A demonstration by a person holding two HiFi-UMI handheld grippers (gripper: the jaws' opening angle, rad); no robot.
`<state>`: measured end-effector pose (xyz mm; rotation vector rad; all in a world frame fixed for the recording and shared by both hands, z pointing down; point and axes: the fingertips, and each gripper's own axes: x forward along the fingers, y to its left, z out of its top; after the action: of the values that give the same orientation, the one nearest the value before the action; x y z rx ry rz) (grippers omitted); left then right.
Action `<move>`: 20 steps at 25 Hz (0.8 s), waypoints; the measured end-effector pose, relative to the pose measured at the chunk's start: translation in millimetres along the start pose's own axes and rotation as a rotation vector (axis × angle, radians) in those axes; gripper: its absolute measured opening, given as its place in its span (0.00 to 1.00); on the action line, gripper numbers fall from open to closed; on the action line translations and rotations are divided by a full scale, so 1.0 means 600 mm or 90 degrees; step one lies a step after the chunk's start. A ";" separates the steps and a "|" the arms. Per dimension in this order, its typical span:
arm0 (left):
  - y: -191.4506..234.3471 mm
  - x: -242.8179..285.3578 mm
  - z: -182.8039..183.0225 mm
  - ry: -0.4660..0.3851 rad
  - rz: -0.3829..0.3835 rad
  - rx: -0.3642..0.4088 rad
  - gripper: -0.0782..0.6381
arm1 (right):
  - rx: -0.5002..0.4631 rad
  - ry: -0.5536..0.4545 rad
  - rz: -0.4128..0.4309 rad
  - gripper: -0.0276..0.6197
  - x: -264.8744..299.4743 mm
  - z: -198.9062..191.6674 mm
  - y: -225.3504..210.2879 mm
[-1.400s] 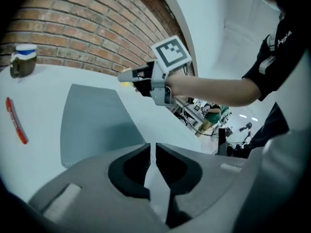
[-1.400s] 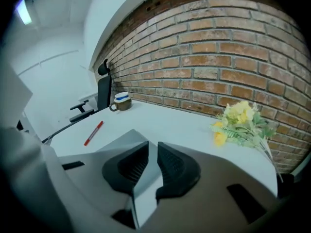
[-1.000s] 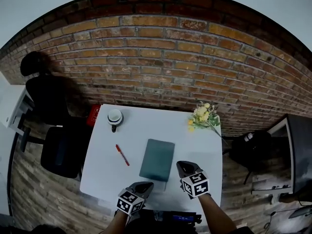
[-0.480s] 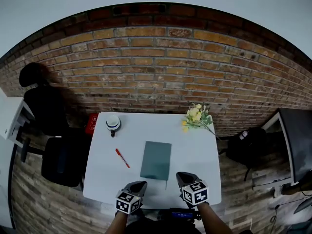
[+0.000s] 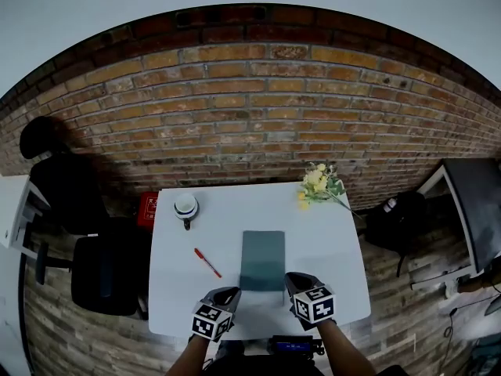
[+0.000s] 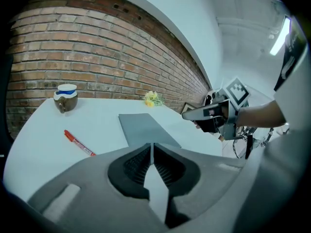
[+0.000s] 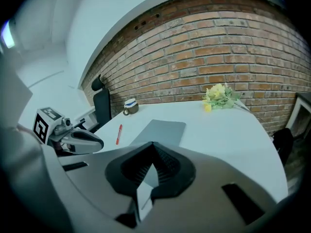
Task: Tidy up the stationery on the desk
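A closed grey-green notebook (image 5: 262, 260) lies flat near the middle of the white tabletop (image 5: 329, 245), one short side toward the near edge. A red pen (image 5: 207, 262), apparently capped, lies slantwise toward the left edge, apart from the notebook.

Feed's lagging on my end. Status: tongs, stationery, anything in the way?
Left tongs shut, empty; right tongs shut, empty. Red pen and grey notebook loose on desk, neither gripped. Nothing blocking; mug and flowers at far edge.
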<state>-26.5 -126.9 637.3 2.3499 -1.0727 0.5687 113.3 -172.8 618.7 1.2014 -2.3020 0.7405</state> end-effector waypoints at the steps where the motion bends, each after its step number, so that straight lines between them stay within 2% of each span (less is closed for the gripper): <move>1: 0.003 0.005 0.003 0.003 -0.004 0.002 0.13 | 0.003 0.005 -0.005 0.06 0.004 -0.003 -0.002; 4: 0.013 0.023 0.005 0.016 -0.013 -0.008 0.16 | 0.009 0.021 -0.015 0.09 0.020 -0.013 -0.009; 7: 0.021 0.046 0.001 0.039 -0.021 -0.024 0.28 | 0.022 0.043 -0.017 0.17 0.039 -0.029 -0.017; 12: 0.034 0.078 -0.019 0.081 -0.016 -0.047 0.33 | 0.049 0.086 -0.023 0.28 0.073 -0.065 -0.030; 17: 0.036 0.102 -0.028 0.109 -0.026 -0.070 0.33 | 0.095 0.112 -0.034 0.33 0.100 -0.093 -0.044; 20: 0.038 0.114 -0.035 0.126 -0.015 -0.066 0.33 | 0.118 0.117 -0.035 0.35 0.105 -0.106 -0.046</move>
<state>-6.4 -167.0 698.0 2.1629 -0.9605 0.7045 111.6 -183.8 711.9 1.2146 -2.0790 1.0191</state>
